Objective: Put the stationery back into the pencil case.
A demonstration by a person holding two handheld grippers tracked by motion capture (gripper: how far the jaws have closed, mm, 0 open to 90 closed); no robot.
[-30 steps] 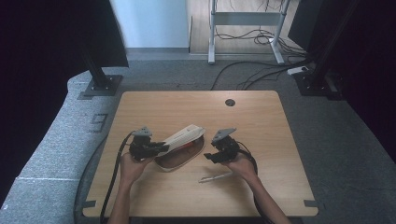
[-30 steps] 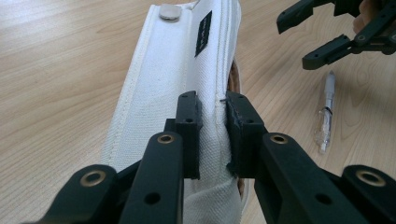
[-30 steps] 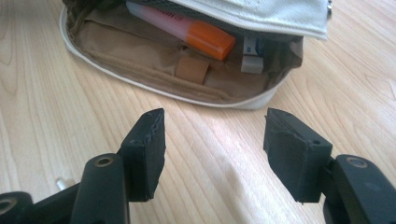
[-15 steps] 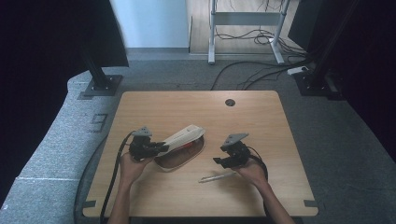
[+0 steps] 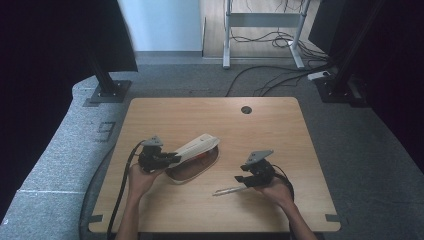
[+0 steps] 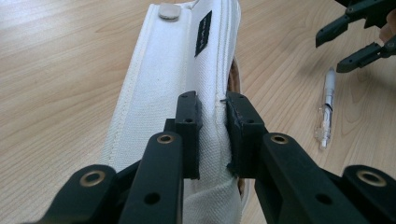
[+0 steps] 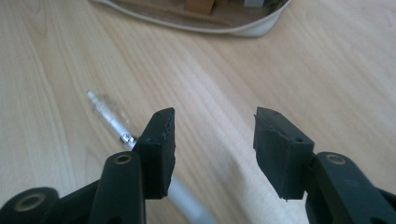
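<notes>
A white canvas pencil case point(image 5: 196, 155) lies open at the table's middle, its flap point(image 6: 159, 88) lifted. My left gripper point(image 5: 172, 158) point(image 6: 212, 100) is shut on that flap's edge and holds it up. A clear and white pen point(image 5: 227, 190) point(image 6: 327, 109) point(image 7: 108, 113) lies on the wood to the case's right. My right gripper point(image 5: 241, 179) point(image 7: 212, 119) hovers low by the pen's right end, and its jaws have just been closing. They stand apart with bare wood between them, and the pen passes under the left jaw. My right gripper point(image 6: 357, 35) also shows in the left gripper view.
The wooden table point(image 5: 280, 130) has a cable hole point(image 5: 246, 109) near its far edge. Brown items lie inside the case point(image 7: 196, 7). Black stands and cables sit on the grey floor behind the table. Cables trail from both grippers toward the near edge.
My right gripper has moved away from the case, to the right and toward the near edge, down to the pen. Its jaws have narrowed. My left gripper and the flap have stayed put.
</notes>
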